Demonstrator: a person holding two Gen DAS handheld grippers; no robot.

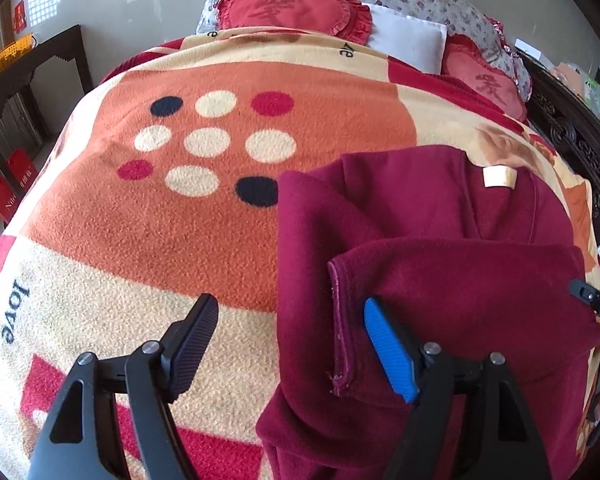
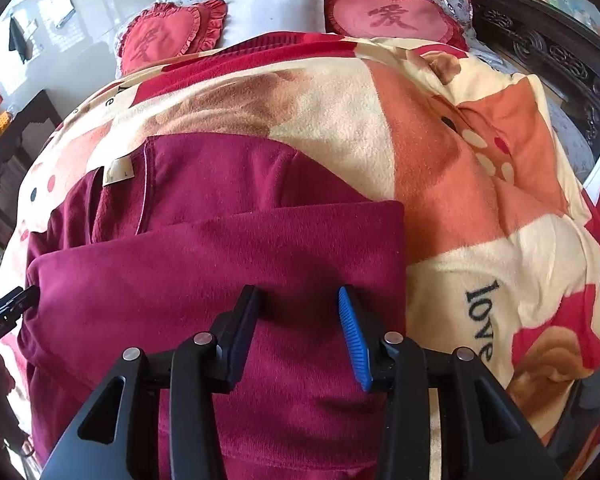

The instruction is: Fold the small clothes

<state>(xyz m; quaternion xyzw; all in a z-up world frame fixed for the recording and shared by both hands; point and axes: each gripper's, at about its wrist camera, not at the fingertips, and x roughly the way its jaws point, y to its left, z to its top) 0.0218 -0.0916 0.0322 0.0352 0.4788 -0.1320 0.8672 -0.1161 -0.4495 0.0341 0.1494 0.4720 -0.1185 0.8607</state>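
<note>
A dark red fleece garment (image 1: 440, 248) lies on the patterned blanket (image 1: 188, 208), with a cream neck label (image 1: 499, 177) facing up and a sleeve folded across its body. My left gripper (image 1: 290, 344) is open and empty, its blue-padded finger over the sleeve cuff, the black finger over the blanket. In the right wrist view the same garment (image 2: 228, 264) fills the lower left. My right gripper (image 2: 300, 332) is open just above the folded part, holding nothing. The tip of the other gripper shows at each view's edge.
Red heart pillows (image 1: 284, 6) and a white pillow (image 1: 408, 38) lie at the bed's head. A dark carved bed frame (image 2: 556, 60) runs along the right side. A dark side table (image 1: 28, 64) with a yellow basket stands to the left, beyond the blanket's edge.
</note>
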